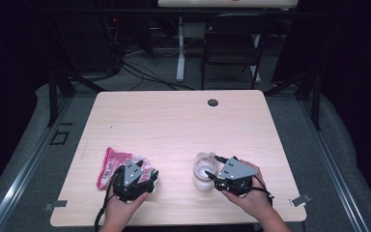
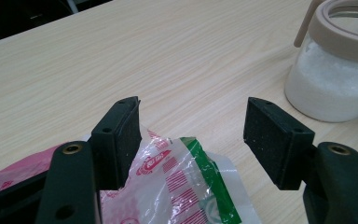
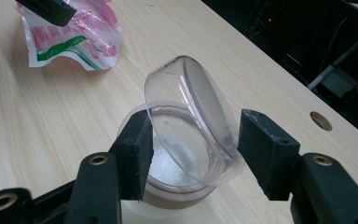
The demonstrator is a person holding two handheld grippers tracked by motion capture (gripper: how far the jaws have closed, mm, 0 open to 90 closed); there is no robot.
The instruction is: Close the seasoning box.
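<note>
One round clear-lidded jar [image 3: 186, 140] of white grains, crinkly plastic packet [image 2: 177, 186].

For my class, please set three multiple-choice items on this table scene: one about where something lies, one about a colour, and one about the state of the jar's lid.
1. Where does the plastic packet lie, going by the high view?
A. At the table's far edge
B. On the near left of the table, by the left gripper
C. Inside the jar

2. What colour is the stripe across the packet's clear part in the left gripper view?
A. Green
B. Blue
C. Yellow

3. How is the clear lid of the jar standing?
A. Shut flat on the jar
B. Lying on the table beside the jar
C. Tilted up open over the jar's mouth, between the jaws of the right gripper

Answers: 1 B, the packet sits under the left gripper at the near left. 2 A, a green band runs down the wrapper. 3 C, the lid stands at a slant above the white grains.
</note>
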